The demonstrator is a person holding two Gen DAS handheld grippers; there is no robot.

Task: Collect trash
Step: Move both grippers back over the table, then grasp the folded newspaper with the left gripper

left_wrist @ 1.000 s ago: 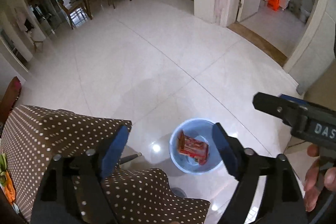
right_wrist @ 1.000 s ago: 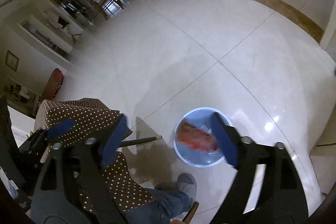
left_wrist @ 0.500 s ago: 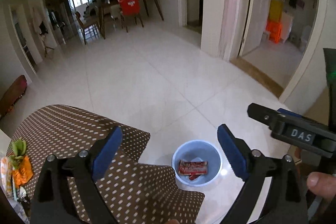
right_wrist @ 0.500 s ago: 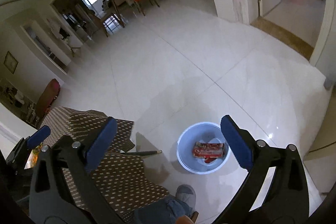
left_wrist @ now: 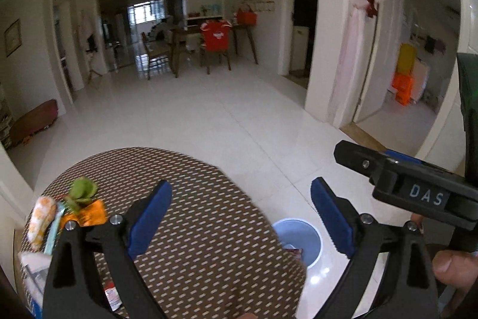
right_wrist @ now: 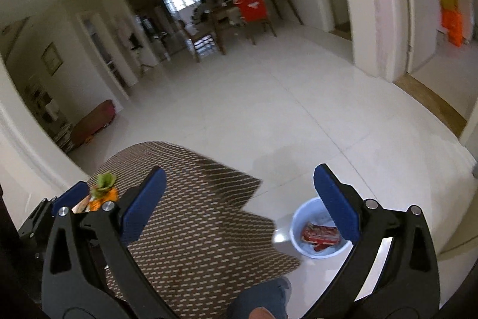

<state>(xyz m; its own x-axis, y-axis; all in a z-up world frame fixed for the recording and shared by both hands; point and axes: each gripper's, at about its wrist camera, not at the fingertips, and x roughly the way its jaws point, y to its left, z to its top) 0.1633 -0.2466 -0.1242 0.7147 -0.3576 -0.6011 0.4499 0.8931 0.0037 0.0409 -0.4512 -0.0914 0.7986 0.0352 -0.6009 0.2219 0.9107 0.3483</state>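
A light blue bin (right_wrist: 317,229) stands on the white floor right of the table and holds a red wrapper (right_wrist: 321,234); it also shows in the left wrist view (left_wrist: 300,239). Trash lies at the table's left edge: an orange wrapper (left_wrist: 86,215), a green scrap (left_wrist: 81,191), a white-orange packet (left_wrist: 41,218) and a small red wrapper (left_wrist: 112,295). My left gripper (left_wrist: 240,217) is open and empty above the table. My right gripper (right_wrist: 239,205) is open and empty, between table and bin; it also shows at the right of the left wrist view (left_wrist: 418,187).
The round table has a brown dotted cloth (left_wrist: 203,217). My knee in jeans (right_wrist: 260,301) is below the table edge. A dining table with chairs (left_wrist: 209,47) stands far back, a doorway (left_wrist: 403,97) at right, a low brown bench (left_wrist: 33,121) at left.
Both grippers have lifted and tilted up from the bin toward the table. The trash pile at the table's left has come into view; the bin has slid to the lower right.
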